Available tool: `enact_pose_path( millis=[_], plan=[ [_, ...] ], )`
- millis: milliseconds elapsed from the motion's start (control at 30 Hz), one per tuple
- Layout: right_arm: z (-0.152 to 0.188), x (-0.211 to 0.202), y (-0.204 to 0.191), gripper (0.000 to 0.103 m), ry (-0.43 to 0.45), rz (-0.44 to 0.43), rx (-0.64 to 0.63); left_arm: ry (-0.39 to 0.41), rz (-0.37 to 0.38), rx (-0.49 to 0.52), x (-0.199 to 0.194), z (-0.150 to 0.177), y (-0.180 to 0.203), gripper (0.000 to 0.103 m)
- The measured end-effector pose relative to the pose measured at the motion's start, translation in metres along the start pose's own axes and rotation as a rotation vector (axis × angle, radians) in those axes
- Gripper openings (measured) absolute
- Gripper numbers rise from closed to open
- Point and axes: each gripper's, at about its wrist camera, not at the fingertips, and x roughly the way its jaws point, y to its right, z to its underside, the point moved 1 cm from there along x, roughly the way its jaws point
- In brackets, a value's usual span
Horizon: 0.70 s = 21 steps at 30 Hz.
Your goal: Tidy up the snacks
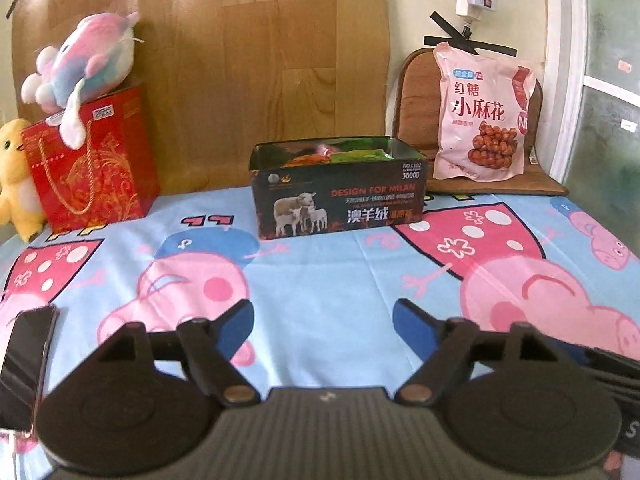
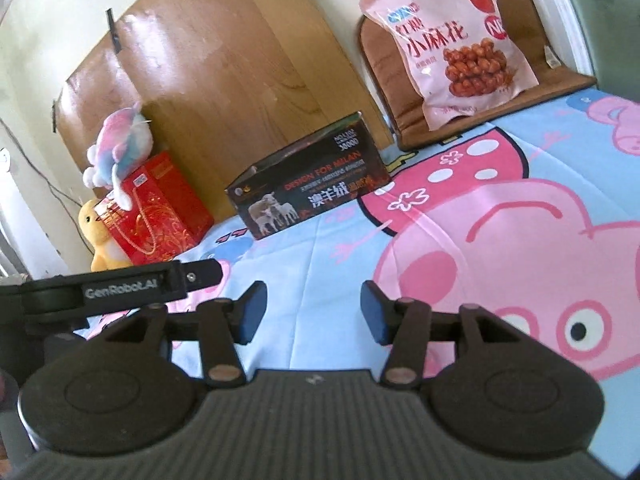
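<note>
Two claws, left claw [image 1: 323, 330] and right claw [image 2: 310, 312], gape empty; one box [image 1: 338, 196], one pink bag [image 1: 482, 114].

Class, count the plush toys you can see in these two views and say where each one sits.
2. The pink-and-blue plush sits on top of the red gift bag; the yellow plush stands beside that bag, partly hidden behind it. Others may be out of view.

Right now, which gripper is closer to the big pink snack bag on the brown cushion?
Probably the right gripper: the pink snack bag sits ahead, slightly right, and looks larger there. For the left gripper, the bag lies far ahead-right, beyond the black box.
</note>
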Motion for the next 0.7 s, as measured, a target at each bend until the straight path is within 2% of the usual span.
enact_pose_path(
  millis=[133, 167, 267, 400, 500, 600, 700],
  plan=[
    [0.002, -0.006, -0.005, 0.055, 0.007, -0.005, -0.011, -0.008, -0.042, -0.02, -0.003, 0.004, -0.003, 0.082],
    [0.002, -0.007, -0.006, 0.055, 0.01, -0.004, -0.013, -0.011, -0.051, -0.025, -0.003, 0.005, -0.004, 0.085],
    [0.003, -0.01, -0.008, 0.065, 0.023, 0.01, -0.016, -0.011, -0.088, -0.039, -0.004, 0.007, -0.006, 0.103],
    [0.003, -0.012, -0.008, 0.068, 0.03, 0.027, -0.007, -0.029, -0.112, -0.038, -0.003, 0.009, -0.007, 0.103],
    [0.001, -0.011, -0.008, 0.082, 0.032, 0.043, -0.008, -0.044, -0.121, -0.053, 0.003, 0.008, -0.008, 0.103],
    [0.001, -0.008, -0.004, 0.088, 0.02, 0.059, -0.008, -0.067, -0.13, -0.06, 0.01, 0.01, -0.01, 0.103],
    [0.003, -0.001, 0.003, 0.089, -0.002, 0.054, 0.027, -0.076, -0.15, -0.046, 0.015, 0.014, -0.01, 0.103]
  ],
)
